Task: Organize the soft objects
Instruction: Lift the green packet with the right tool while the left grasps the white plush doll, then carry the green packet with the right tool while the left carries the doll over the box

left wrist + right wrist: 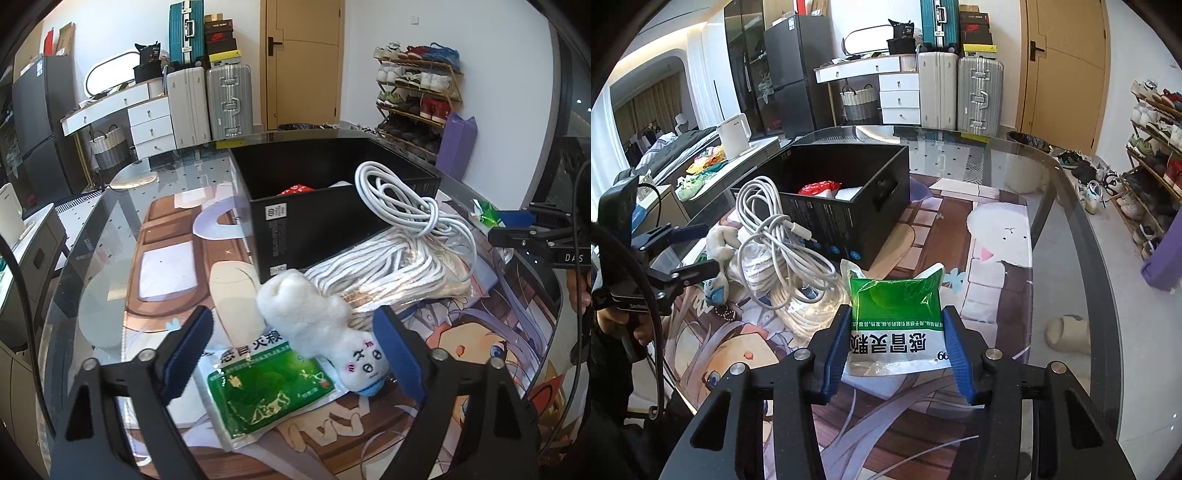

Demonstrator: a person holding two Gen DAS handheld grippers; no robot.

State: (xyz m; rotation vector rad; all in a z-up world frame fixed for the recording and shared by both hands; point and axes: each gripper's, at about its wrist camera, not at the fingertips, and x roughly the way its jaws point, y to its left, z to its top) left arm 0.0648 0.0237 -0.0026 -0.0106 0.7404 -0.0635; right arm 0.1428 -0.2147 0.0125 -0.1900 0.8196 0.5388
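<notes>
I am holding the right hand-held gripper (897, 314) clamped on a green-and-white plastic sachet (894, 306), its blue pads pressing on the two side edges. The sachet is hanging clear above the glass surface with its printed cartoon mat (997, 295). It is looking light and limp, with slick, crinkly film, so I am judging that a grip across its flat width, low on the printed white half, is suiting it better than a pinch at a corner, where it could slide out.

I am keeping the left hand-held gripper (291, 332) wide around a small white plush toy with a drawn face and a blue collar (306, 321). The toy is lying on a second green sachet (258, 387) on the surface. One pad is sitting right against its head and the other is standing apart, so nothing is being squeezed. The plush is looking soft, springy and almost weightless; I am expecting it to squash under the pads, so the firmer head or mid-body is seeming the best place to hold it.

Just beyond it a bundle of white rope (376, 269) and a coiled white cable (399, 199) are leaning against the open black cardboard box (295, 221), where a red packet (295, 190) is already lying.
</notes>
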